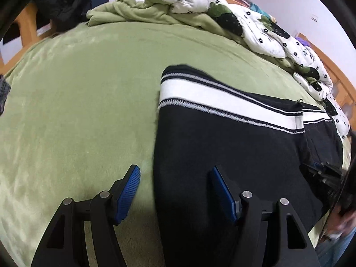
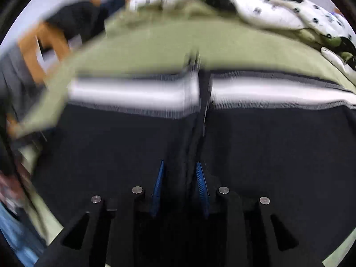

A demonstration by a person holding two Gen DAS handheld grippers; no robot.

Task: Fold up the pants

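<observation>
- The wooden bed frame [image 1: 26, 24] stands at the far left, with dark clothing [image 1: 66, 2] draped over it.
- A green blanket [image 1: 84, 93] covers the bed.
- The left tool [image 1: 175, 173] hovers with its blue pads [image 1: 129, 191] wide apart and nothing between them; one pad is over the blanket, the other over the left edge of the pants.
- The black pants [image 1: 222, 146] lie spread on the blanket, right of centre, their white waistband [image 1: 211, 98] at the far side.
- The right tool [image 2: 179, 169], in a blurred view, is over the middle of the pants with its jaws narrowly apart; a ridge of dark fabric lies between them, but whether the pads press it I cannot tell.
- A white flowered quilt [image 1: 278, 35] is bunched along the far right.
</observation>
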